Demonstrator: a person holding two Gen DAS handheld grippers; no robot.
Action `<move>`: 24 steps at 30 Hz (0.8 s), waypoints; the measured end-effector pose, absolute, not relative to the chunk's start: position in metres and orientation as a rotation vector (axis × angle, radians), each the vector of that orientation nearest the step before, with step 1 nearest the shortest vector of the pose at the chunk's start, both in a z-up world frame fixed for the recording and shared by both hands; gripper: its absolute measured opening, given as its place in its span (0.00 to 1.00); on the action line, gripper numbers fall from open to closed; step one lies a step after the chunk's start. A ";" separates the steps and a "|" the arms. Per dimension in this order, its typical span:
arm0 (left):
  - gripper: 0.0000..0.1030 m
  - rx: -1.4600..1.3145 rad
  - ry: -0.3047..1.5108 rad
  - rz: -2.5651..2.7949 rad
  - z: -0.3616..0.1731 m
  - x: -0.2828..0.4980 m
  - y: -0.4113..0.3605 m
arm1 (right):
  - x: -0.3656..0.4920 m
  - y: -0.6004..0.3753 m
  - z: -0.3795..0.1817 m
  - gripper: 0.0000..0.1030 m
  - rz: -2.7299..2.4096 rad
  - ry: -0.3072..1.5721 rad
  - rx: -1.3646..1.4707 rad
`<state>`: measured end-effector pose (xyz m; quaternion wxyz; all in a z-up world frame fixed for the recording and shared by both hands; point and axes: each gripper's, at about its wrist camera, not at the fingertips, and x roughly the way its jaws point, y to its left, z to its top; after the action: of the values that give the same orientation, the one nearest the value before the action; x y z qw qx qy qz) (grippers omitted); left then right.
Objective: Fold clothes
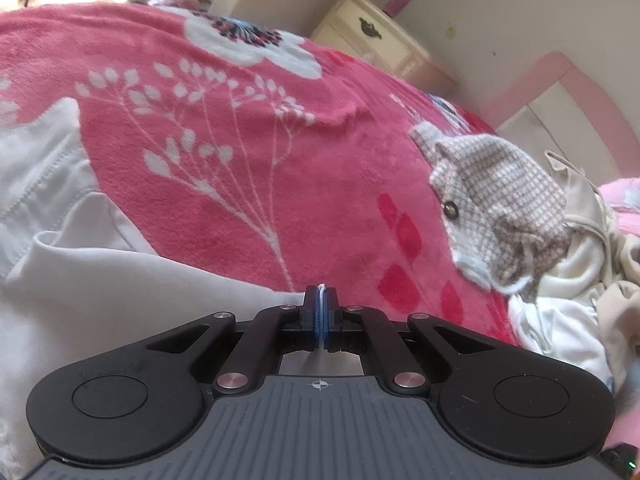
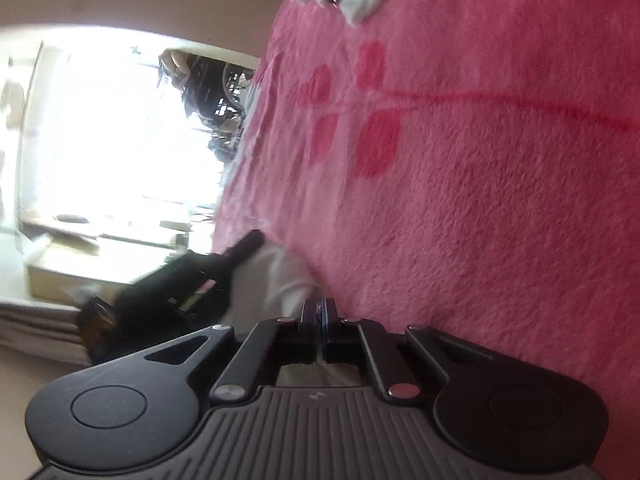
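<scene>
A: Cloth's where?
B: White garment (image 1: 80, 280) on the bed (image 1: 260, 128); left tongs (image 1: 321, 312) clamped on its edge, right tongs (image 2: 320, 312) shut on it too.
A: Handling?
B: Light, limp; hold hems.

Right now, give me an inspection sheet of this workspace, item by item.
Surface: pink floral blanket covering a bed.
Job's things: white garment spread at the near left; its edge is pinched by both grippers.
Clutter: checked garment atop a pile of cream clothes at the right.
Grippers: left gripper jaws shut on a white fabric edge; right gripper jaws shut on white cloth, view blurred.
Cables: nothing seen.
Surroundings: cream nightstand, pink headboard, bright window.
</scene>
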<state>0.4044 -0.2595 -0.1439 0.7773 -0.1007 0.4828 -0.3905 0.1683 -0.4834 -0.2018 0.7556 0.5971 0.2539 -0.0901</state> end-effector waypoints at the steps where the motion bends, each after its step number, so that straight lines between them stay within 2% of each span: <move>1: 0.00 -0.221 1.041 -0.838 -0.145 0.405 -0.259 | 0.162 -0.480 -0.198 0.03 -0.221 0.554 1.270; 14: 0.00 -0.312 0.983 -0.810 -0.151 0.400 -0.257 | 0.132 -0.452 -0.175 0.02 -0.348 0.509 1.101; 19: 0.01 -0.283 0.996 -0.808 -0.157 0.399 -0.264 | 0.120 -0.461 -0.196 0.06 -0.304 0.433 1.254; 21: 0.06 -0.282 0.992 -0.795 -0.156 0.399 -0.262 | 0.112 -0.466 -0.202 0.07 -0.294 0.391 1.318; 23: 0.23 -0.294 0.979 -0.774 -0.152 0.400 -0.257 | 0.104 -0.471 -0.204 0.08 -0.313 0.348 1.338; 24: 0.25 -0.304 0.970 -0.760 -0.150 0.401 -0.254 | 0.100 -0.474 -0.205 0.11 -0.320 0.325 1.341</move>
<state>0.4012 -0.2538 -0.1495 0.8053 -0.1422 0.4530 -0.3551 0.0996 -0.4739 -0.2049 0.7595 0.6159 0.1492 -0.1468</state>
